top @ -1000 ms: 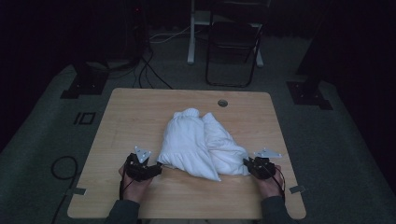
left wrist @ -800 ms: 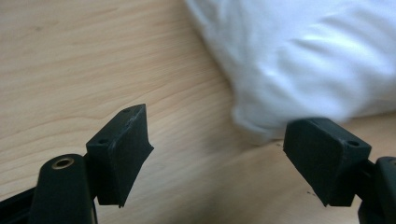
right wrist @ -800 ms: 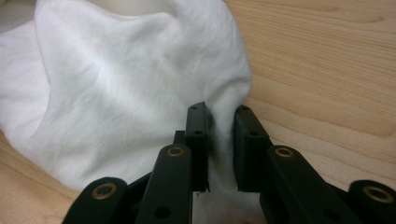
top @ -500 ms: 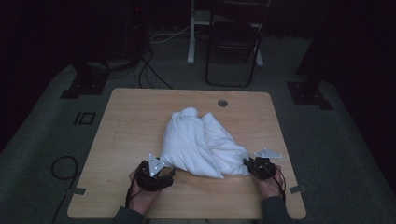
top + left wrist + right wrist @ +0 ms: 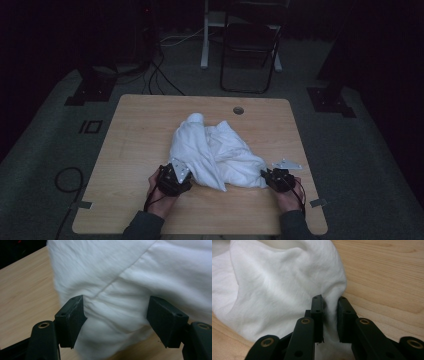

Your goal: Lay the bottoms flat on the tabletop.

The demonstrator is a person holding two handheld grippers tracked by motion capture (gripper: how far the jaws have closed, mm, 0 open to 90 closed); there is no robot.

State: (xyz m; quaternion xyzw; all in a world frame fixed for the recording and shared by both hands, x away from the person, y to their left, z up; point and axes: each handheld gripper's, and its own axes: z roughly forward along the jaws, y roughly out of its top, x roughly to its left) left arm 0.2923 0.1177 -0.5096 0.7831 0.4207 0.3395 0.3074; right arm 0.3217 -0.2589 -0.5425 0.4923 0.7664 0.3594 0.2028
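Note:
A crumpled white cloth lies in a heap on the middle of the wooden table. My left gripper sits at the heap's near left corner. In the left gripper view its jaws stand wide, and a bulging fold of the cloth lies between them around the left gripper. They have just been closing, and the pads do not pinch the fold. My right gripper is at the near right corner. The right gripper is shut on a thin fold of the cloth.
A round cable hole sits near the table's far edge. A dark folding chair and stand legs are on the floor beyond the table. A cable loop lies on the floor at the left.
My left hand has slid right along the near side of the table, up against the cloth's near left corner. The right hand and its grip have stayed put.

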